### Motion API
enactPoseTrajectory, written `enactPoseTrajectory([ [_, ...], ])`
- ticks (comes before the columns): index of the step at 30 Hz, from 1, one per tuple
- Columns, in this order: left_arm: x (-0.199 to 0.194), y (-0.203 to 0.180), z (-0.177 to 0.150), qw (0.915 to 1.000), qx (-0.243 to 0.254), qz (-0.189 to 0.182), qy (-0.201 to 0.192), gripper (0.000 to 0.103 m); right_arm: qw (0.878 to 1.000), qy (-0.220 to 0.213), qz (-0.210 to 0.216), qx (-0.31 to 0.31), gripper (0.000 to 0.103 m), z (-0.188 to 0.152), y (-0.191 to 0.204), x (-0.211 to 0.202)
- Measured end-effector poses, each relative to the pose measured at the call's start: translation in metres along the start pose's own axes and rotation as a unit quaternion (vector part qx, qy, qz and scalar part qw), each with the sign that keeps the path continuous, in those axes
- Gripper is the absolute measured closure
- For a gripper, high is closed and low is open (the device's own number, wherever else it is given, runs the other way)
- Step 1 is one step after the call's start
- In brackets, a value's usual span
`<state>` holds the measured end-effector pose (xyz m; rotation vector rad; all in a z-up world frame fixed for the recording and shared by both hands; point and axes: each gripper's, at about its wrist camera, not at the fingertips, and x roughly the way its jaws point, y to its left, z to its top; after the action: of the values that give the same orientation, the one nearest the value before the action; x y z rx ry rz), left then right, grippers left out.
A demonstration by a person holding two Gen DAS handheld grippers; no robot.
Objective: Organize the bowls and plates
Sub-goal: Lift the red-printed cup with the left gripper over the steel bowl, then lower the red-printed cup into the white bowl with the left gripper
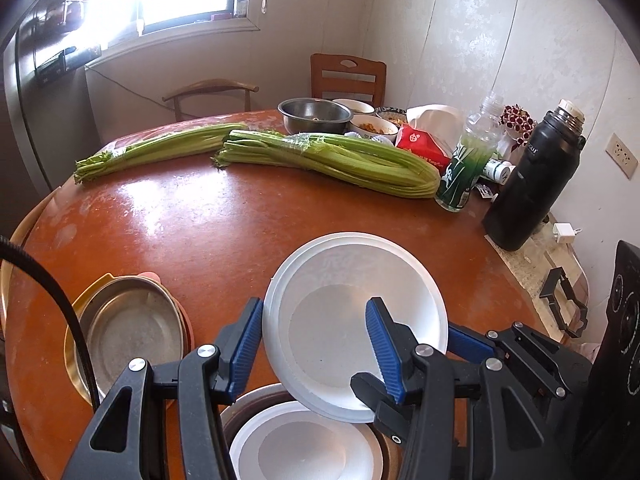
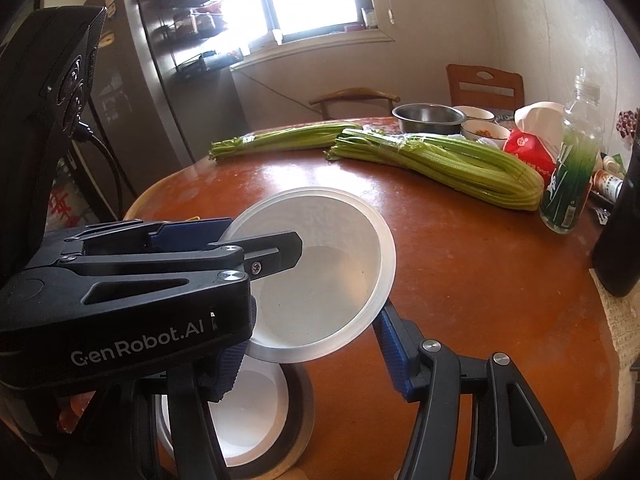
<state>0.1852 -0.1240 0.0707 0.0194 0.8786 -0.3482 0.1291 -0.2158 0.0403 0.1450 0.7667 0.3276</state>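
- At lower centre of both views, you held a white plate [image 1: 352, 320] tilted above the table [image 1: 200, 232], its hollow side facing the cameras.
- Your left gripper [image 1: 314, 344] was clamped on the plate: one blue pad sat outside the left rim and the other lay over the inner face.
- Your right gripper [image 2: 308, 336] straddled the plate's lower rim. Its right finger touched the edge, but its other finger was hidden behind the left gripper, so you cannot tell whether it gripped.
- Below the plate, at the bottom edge, a second white plate [image 1: 304, 448] lay inside a brown-rimmed dish [image 1: 248, 400].
- At lower left of the left view, a metal dish [image 1: 132, 332] sat nested in yellow and pink ones.
- Across the upper middle, two celery bunches [image 1: 332, 160] lay on the table.
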Motion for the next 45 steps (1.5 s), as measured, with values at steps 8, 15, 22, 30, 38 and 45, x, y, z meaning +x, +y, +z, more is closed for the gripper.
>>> enactPoseTrajectory([
  [8,-0.029,0.007,-0.015,0.9997,-0.007,0.013,-0.021,0.051,1.0,-0.01,0.013,-0.018,0.041,-0.003,0.019,-0.012],
  [15,-0.052,0.015,-0.03,0.999,-0.015,0.021,-0.036,0.051,0.999,-0.017,0.018,-0.036,0.041,-0.009,0.039,-0.021],
  [22,-0.067,0.025,-0.044,0.9983,-0.023,0.028,-0.045,0.051,0.998,-0.019,0.026,-0.049,0.041,-0.016,0.055,-0.026],
  [30,-0.08,0.036,-0.057,0.9978,-0.028,0.034,-0.05,0.051,0.998,-0.019,0.029,-0.061,0.042,-0.023,0.072,-0.026],
  [38,-0.084,0.041,-0.067,0.9977,-0.03,0.034,-0.05,0.051,0.997,-0.017,0.028,-0.067,0.041,-0.03,0.083,-0.026],
  [45,-0.081,0.042,-0.073,0.9981,-0.03,0.03,-0.044,0.051,0.997,-0.011,0.025,-0.067,0.041,-0.034,0.083,-0.025],
])
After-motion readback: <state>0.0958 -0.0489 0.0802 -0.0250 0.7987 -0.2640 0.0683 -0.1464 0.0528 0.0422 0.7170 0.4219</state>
